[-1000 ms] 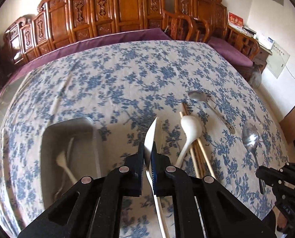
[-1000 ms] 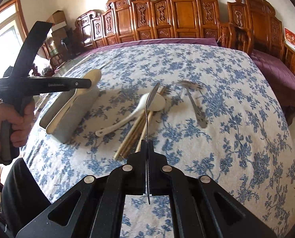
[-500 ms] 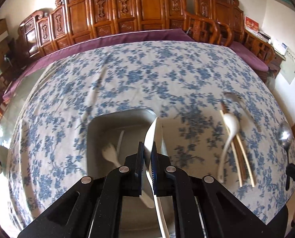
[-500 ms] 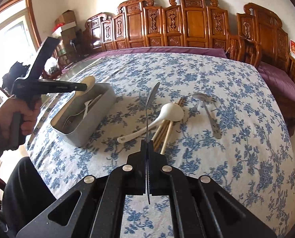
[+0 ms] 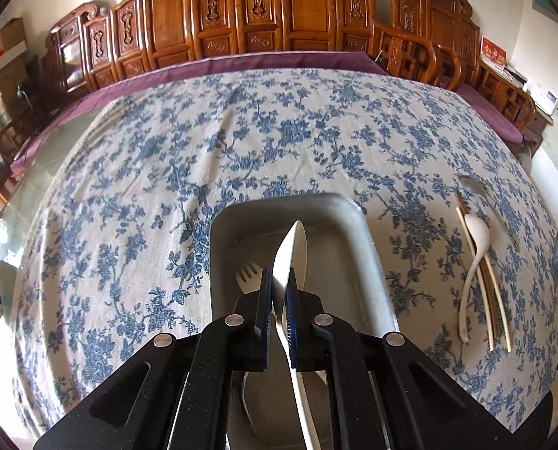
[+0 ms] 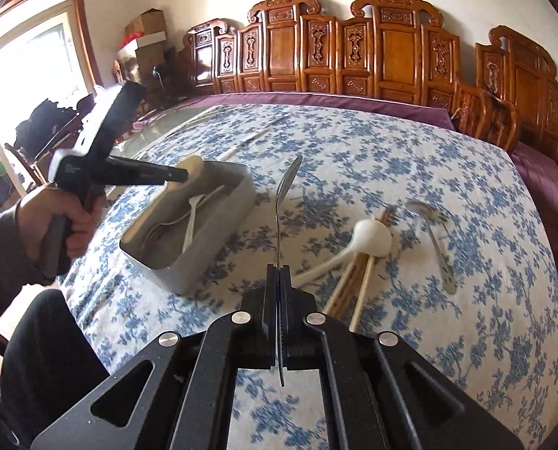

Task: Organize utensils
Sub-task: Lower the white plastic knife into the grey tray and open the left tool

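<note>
Blue-flowered tablecloth point(image 5: 279, 142) covers the table. Lower centre, the left gripper point(image 5: 279, 292) pinches a cream spoon point(image 5: 292, 251) above the grey tray point(image 5: 369, 240); the right gripper point(image 6: 279, 281) clamps a metal spoon point(image 6: 284, 191), with chopsticks point(image 6: 357, 281) lying lower right.

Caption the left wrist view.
Left gripper holds a cream spoon over the grey tray containing a fork.

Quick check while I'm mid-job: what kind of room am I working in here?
Most likely a home dining or living room. A large table under a blue floral tablecloth fills the middle, carved wooden chairs line the far wall, and cardboard boxes are stacked in the corner by a bright window.
</note>
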